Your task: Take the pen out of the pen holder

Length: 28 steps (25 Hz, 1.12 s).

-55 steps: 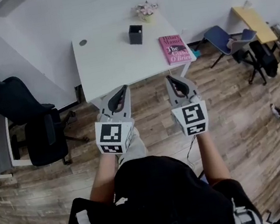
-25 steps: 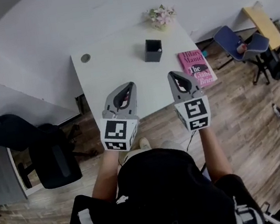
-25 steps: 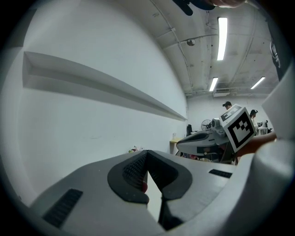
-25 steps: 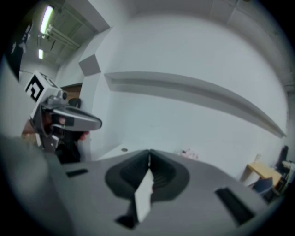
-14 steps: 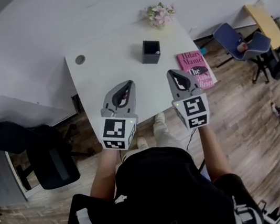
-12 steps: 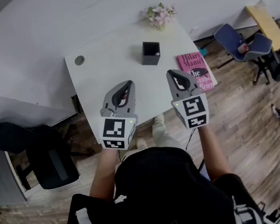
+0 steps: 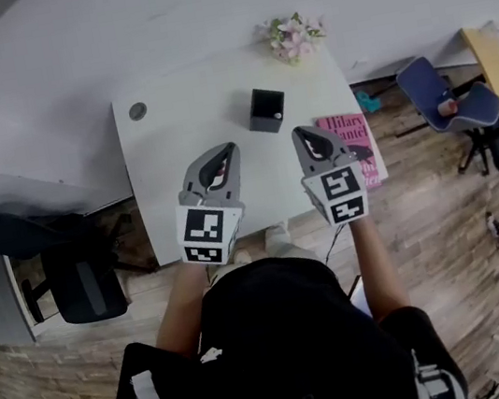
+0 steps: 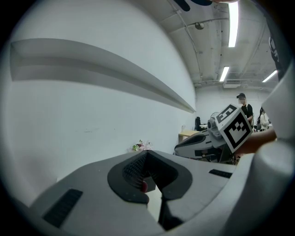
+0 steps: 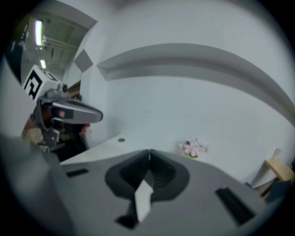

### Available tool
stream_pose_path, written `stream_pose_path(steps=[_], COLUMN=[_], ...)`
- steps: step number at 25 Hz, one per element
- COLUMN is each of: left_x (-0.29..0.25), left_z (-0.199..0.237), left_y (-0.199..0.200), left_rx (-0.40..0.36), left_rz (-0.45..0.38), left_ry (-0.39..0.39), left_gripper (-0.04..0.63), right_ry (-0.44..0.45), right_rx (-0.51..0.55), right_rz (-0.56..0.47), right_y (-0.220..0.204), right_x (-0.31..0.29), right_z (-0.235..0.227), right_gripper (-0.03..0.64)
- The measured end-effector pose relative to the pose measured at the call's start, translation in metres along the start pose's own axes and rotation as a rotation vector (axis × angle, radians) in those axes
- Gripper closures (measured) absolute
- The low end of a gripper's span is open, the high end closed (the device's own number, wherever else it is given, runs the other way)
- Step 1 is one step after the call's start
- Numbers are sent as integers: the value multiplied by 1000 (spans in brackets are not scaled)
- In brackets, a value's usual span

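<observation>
Table: a white flat desk (image 7: pixel 189 119) stands against the pale wall.
Pen holder: a small black square cup (image 7: pixel 267 109) stands on the far middle of the desk, a little to the right.
Pen: it is inside the black cup. It is too small to see well; a tiny pale dot at the cup's right edge may be its tip.
Left gripper: the grey left gripper (image 7: pixel 221 154) hangs over the near part of the desk. Its two fingers are pressed together with nothing between them.
Right gripper: the grey right gripper (image 7: pixel 299 133) hangs beside it, just near of the cup. Its fingers are together too, and hold nothing.
Other things: a pink book (image 7: pixel 359 133) lies at the right edge, and pink flowers (image 7: pixel 293 35) stand at the far right corner.
What changed: the person has stepped closer. A moment ago both grippers were over the wood floor; now they are over the desk, and the cup is much nearer to them.
What it means: the walk up looks done, but the pen is not out yet. One gripper likely has to spread its fingers and go down over the cup.
</observation>
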<state>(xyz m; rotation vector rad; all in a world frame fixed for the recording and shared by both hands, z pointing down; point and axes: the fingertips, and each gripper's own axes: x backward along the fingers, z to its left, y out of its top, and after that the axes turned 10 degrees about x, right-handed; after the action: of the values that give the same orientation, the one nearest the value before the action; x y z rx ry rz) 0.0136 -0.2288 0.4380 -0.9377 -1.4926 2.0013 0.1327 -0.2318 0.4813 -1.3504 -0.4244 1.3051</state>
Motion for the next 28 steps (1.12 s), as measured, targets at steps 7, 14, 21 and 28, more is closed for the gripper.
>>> stream_pose_path(steps=[7,14,21,28], left_x=[-28,-41,-38,-38], left_z=[-3,11,20,28], left_y=[-8,-16,-33,-43], left_rx=[17,80,114,141], left_rz=[27,27,52,72], left_ry=[63,180,263,289], left_gripper=[575,575,575,575], right_ry=[117,234,324,363], right_rx=[15,12,86,180], right_rz=[55,131,178,244], right_y=[-31,-59,-73,-91], right_x=[-34,-65,-90,-114], right_z=[-14,-21,-15,-5], right_gripper=[584,583,529,500])
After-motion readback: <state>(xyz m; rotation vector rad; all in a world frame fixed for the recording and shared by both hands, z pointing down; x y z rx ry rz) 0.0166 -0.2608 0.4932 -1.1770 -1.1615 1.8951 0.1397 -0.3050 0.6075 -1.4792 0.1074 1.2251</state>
